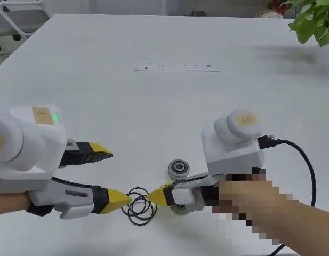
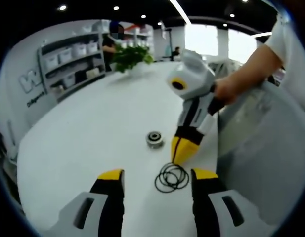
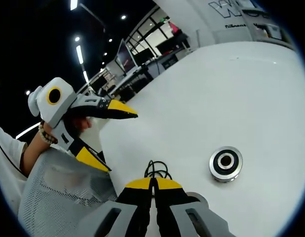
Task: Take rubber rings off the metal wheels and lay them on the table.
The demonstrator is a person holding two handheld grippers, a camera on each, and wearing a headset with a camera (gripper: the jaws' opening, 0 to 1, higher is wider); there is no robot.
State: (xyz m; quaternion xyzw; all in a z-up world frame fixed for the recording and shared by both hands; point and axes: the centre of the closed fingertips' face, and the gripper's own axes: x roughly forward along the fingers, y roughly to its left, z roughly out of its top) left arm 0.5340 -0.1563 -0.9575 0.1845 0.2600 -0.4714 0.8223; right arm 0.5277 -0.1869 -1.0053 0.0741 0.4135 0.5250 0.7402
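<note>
Left gripper (image 2: 158, 174) spread; right gripper (image 3: 152, 183) pressed together beside thin black rubber rings (image 2: 172, 177), 7 o'clock from silver metal wheel (image 1: 178, 168). Rings likely light, limp: pinch one strand.

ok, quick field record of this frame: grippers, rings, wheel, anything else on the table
left gripper: open, pointed at the rings
right gripper: shut, tip at the ring pile; whether it pinches a ring cannot be told
rubber rings: several black loops, overlapping, flat on the table between the two grippers
metal wheel: lying flat beyond the rings, apart from them, no gripper on it
table: white
power strip: far side of the table
plant: far right corner
</note>
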